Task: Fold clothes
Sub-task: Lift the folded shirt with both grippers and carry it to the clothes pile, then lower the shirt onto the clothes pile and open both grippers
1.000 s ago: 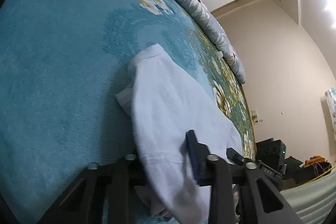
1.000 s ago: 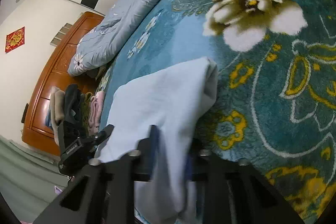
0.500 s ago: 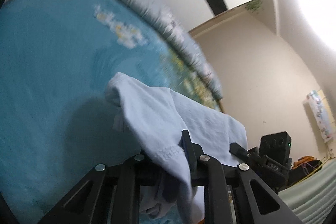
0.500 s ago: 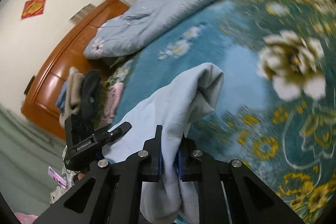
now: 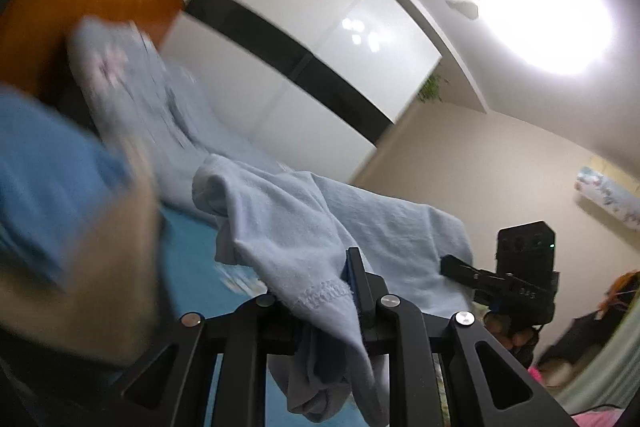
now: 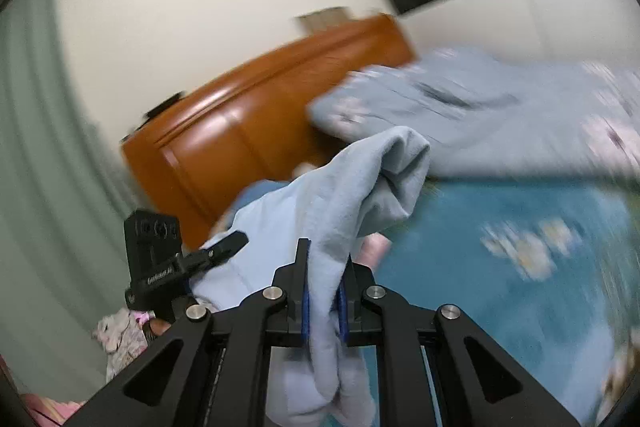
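Note:
A folded pale blue garment (image 5: 320,223) hangs in the air between my two grippers, lifted off the teal flowered bedspread (image 6: 500,287). My left gripper (image 5: 336,291) is shut on its hemmed edge. My right gripper (image 6: 324,291) is shut on the opposite edge of the garment (image 6: 340,203). Each gripper shows in the other's view, the right one (image 5: 460,267) at right and the left one (image 6: 224,247) at left. Loose cloth hangs below both jaws.
An orange wooden headboard (image 6: 260,127) stands behind the bed. A grey-blue flowered duvet (image 6: 500,115) lies bunched along the far side. A blurred stack of clothes (image 5: 60,227) fills the left of the left wrist view. A white wardrobe (image 5: 320,47) is beyond.
Both grippers have lifted the garment off the bedspread and tilted upward, swinging toward the headboard. The views now show walls and ceiling. Both stay shut on the cloth.

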`<state>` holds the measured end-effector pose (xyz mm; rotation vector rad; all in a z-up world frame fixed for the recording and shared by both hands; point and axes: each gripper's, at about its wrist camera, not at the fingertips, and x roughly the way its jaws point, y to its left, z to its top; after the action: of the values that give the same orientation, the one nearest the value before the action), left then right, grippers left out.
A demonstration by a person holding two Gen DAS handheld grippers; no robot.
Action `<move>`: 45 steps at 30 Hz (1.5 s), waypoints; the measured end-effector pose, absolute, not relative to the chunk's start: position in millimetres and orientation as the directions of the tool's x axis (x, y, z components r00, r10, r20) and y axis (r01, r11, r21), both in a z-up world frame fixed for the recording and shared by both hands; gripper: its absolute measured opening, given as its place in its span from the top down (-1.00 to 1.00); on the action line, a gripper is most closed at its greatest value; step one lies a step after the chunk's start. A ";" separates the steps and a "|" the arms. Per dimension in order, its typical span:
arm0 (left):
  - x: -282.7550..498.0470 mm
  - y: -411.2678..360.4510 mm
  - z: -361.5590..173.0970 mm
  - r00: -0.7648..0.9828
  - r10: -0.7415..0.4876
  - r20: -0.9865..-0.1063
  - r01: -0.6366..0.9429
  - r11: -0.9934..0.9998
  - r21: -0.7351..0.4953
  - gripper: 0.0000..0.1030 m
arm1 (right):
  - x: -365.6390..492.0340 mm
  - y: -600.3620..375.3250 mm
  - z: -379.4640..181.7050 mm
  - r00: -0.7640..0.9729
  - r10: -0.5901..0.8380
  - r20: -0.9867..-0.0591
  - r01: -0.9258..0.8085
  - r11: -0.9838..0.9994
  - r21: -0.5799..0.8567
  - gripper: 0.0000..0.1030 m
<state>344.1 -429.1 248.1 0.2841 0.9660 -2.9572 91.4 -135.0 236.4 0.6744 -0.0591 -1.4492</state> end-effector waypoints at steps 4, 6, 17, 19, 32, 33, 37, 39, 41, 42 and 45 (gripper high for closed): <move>380.2 -490.5 272.0 -0.983 -0.065 -0.172 0.151 -0.820 -0.552 0.62 | 119.7 -214.2 266.0 0.230 -0.914 -0.333 0.885 0.054 0.462 0.78; 393.0 -524.2 277.6 -0.978 -0.110 -0.180 0.192 -0.815 -0.547 0.62 | 130.0 -262.3 271.0 0.264 -0.900 -0.348 0.877 0.073 0.475 0.78; 409.9 -664.5 237.7 -0.910 -0.229 -0.345 0.384 -0.778 -0.497 0.62 | 162.8 -411.3 217.1 0.348 -0.858 -0.378 0.839 0.105 0.534 0.78; 412.7 -677.1 213.2 -0.898 -0.228 -0.377 0.406 -0.760 -0.507 0.62 | 161.2 -424.4 191.6 0.349 -0.843 -0.409 0.828 0.074 0.555 0.78; 409.4 -686.3 171.9 -0.882 -0.229 -0.412 0.439 -0.715 -0.544 0.33 | 133.0 -442.7 136.9 0.348 -0.820 -0.454 0.802 0.010 0.597 0.52; 411.4 -683.5 177.8 -0.873 -0.247 -0.420 0.457 -0.716 -0.528 0.27 | 133.3 -442.1 140.9 0.343 -0.823 -0.453 0.806 0.010 0.592 0.50; 421.1 -663.5 201.7 -0.838 -0.326 -0.438 0.519 -0.726 -0.451 0.06 | 128.1 -422.0 160.5 0.276 -0.842 -0.464 0.854 -0.006 0.520 0.44; 423.6 -650.4 213.0 -0.828 -0.360 -0.430 0.535 -0.739 -0.411 0.05 | 120.5 -406.6 170.4 0.218 -0.862 -0.457 0.883 -0.025 0.469 0.42; 426.1 -637.3 224.4 -0.818 -0.393 -0.420 0.550 -0.749 -0.370 0.03 | 121.4 -400.0 183.0 0.182 -0.877 -0.445 0.907 -0.024 0.419 0.42; 427.4 -630.7 230.1 -0.813 -0.410 -0.415 0.558 -0.753 -0.349 -0.01 | 123.7 -397.9 190.6 0.170 -0.883 -0.438 0.918 -0.021 0.397 0.42; 429.2 -611.5 245.3 -0.796 -0.452 -0.401 0.578 -0.764 -0.286 -0.20 | 142.3 -403.8 208.3 0.190 -0.886 -0.424 0.931 0.025 0.365 0.40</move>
<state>429.2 -611.5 245.3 0.4194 0.5397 -2.4855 142.3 -403.8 208.3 0.6422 0.0855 -1.4071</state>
